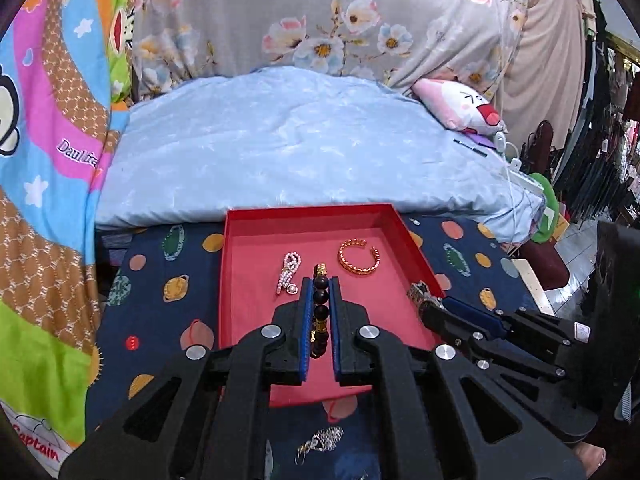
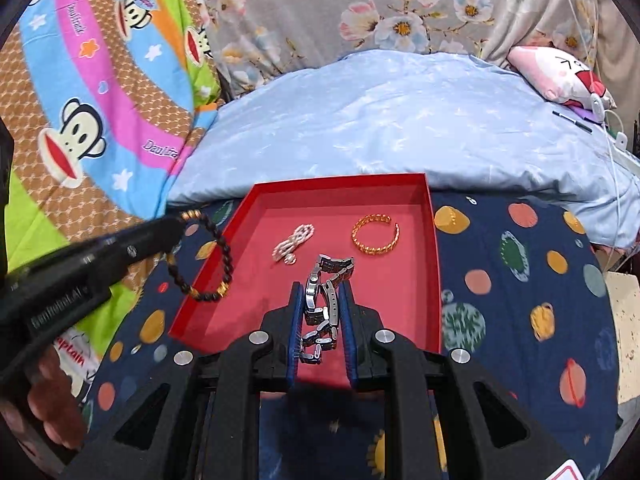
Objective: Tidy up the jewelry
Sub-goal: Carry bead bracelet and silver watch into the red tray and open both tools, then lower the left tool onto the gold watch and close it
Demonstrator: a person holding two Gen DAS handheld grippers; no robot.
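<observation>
A red tray (image 1: 312, 216) (image 2: 304, 204) lies on the dark planet-print cloth. In it lie a pearl piece (image 1: 289, 272) (image 2: 292, 245) and a gold open bangle (image 1: 359, 258) (image 2: 376, 234). My left gripper (image 1: 320, 284) is shut on a dark bead bracelet (image 1: 321, 312) with gold beads; in the right wrist view that bracelet (image 2: 216, 256) hangs over the tray's left edge. My right gripper (image 2: 320, 288) is shut on a silver link watch (image 2: 324, 304) above the tray's near part; it shows at the tray's right edge in the left wrist view (image 1: 424, 294).
A silver wire ornament (image 1: 320, 440) lies on the cloth in front of the tray. A light blue quilt (image 1: 288, 152) lies behind the tray, with a pink plush pillow (image 1: 460, 108) at its far right. A colourful cartoon blanket (image 1: 48, 160) is on the left.
</observation>
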